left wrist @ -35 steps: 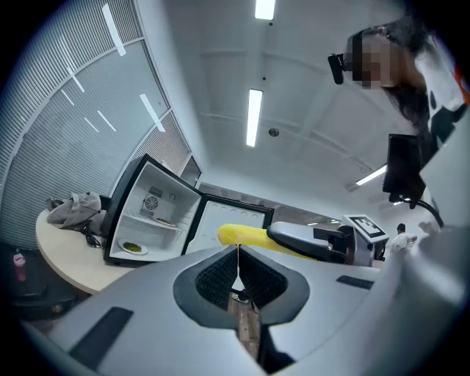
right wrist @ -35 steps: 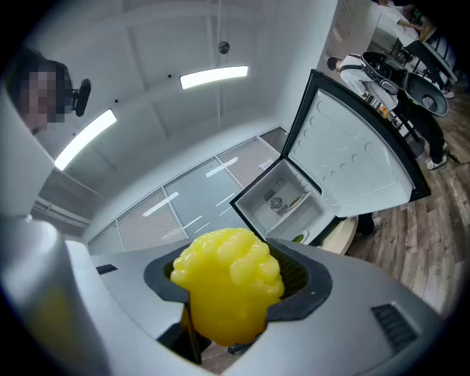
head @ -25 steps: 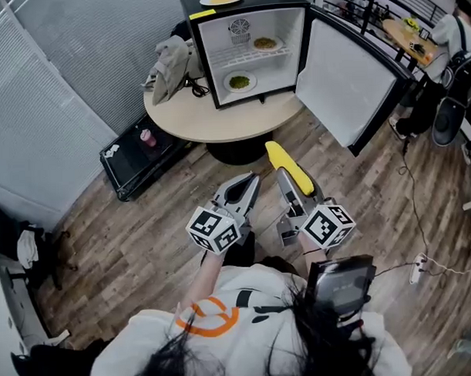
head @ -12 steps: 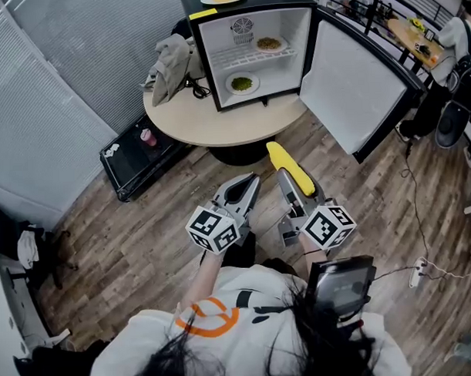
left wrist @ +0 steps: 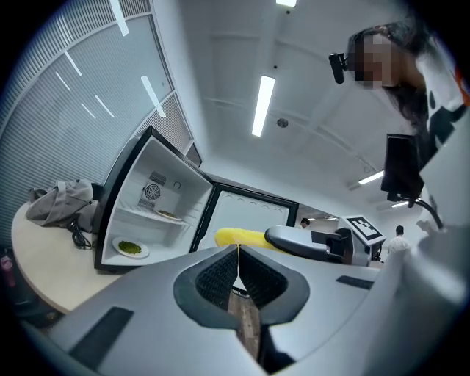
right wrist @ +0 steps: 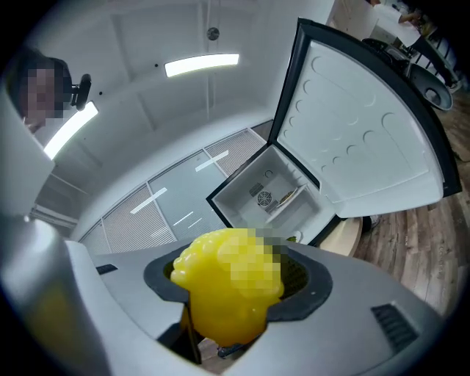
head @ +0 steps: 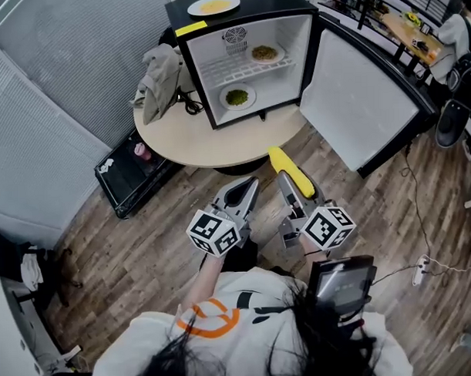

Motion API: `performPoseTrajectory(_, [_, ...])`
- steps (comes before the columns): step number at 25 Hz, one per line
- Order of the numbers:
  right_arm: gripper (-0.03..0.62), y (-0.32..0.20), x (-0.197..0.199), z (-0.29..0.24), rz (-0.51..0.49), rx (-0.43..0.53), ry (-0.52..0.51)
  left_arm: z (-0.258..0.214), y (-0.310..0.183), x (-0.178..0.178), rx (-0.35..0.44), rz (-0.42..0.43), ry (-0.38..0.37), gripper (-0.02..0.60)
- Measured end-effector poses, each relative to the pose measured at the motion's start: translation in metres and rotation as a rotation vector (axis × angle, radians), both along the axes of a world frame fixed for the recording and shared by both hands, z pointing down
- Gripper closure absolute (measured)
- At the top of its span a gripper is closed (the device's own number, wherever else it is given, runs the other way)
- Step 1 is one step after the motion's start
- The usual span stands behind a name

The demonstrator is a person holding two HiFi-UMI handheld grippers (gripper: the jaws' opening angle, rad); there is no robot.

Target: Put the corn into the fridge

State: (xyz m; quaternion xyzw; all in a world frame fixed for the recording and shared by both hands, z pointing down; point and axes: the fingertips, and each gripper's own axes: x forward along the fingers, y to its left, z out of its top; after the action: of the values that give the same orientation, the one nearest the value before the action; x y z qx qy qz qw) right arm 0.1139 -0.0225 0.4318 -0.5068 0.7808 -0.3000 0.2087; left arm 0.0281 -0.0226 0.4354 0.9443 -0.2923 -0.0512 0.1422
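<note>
A yellow corn cob [head: 290, 171] sticks forward out of my right gripper [head: 291, 191], which is shut on it; in the right gripper view the corn [right wrist: 228, 290] fills the space between the jaws. My left gripper [head: 242, 192] is beside it, shut and empty, its jaws [left wrist: 236, 253] pressed together. Ahead stands a small black fridge [head: 239, 56] on a round table [head: 218, 138], its door [head: 364, 102] swung wide open to the right. Inside, one plate of food [head: 265, 53] sits on the upper shelf and another [head: 237, 97] on the fridge floor.
A third plate [head: 214, 5] lies on top of the fridge. A grey bundle of cloth [head: 158, 74] and a cable lie on the table's left. A black low stand [head: 130, 164] with a pink cup sits on the wood floor. Desks and seated people are at the far right.
The fridge and table appear larger and a little further left in the head view; both grippers with the corn sit closer to the table edge.
</note>
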Motion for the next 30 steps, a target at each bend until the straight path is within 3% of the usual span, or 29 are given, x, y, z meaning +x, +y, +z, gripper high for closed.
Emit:
performPoseTrajectory(4, [0.339,-0.039,-0.003,-0.001,0.022,-0.005,-0.01,-0.007,-0.044,-0.004,0.021,0.012,-0.004,0.569])
performPoseTrajectory(11, [0.339,-0.103,-0.021,0.005,0.047,-0.036,-0.009,0.002,-0.111,-0.025,-0.024,0.03,0.001,0.569])
performPoseTrajectory(19, [0.339,-0.159,-0.046,0.017,0.097,-0.077,-0.002,0.011,-0.168,-0.046,-0.07,0.114,0.029,0.569])
performPoseTrajectory(30, [0.339,-0.183,-0.045,0.018,0.154,-0.114,0.038,0.021,-0.199,-0.045,-0.122,0.174,0.078,0.569])
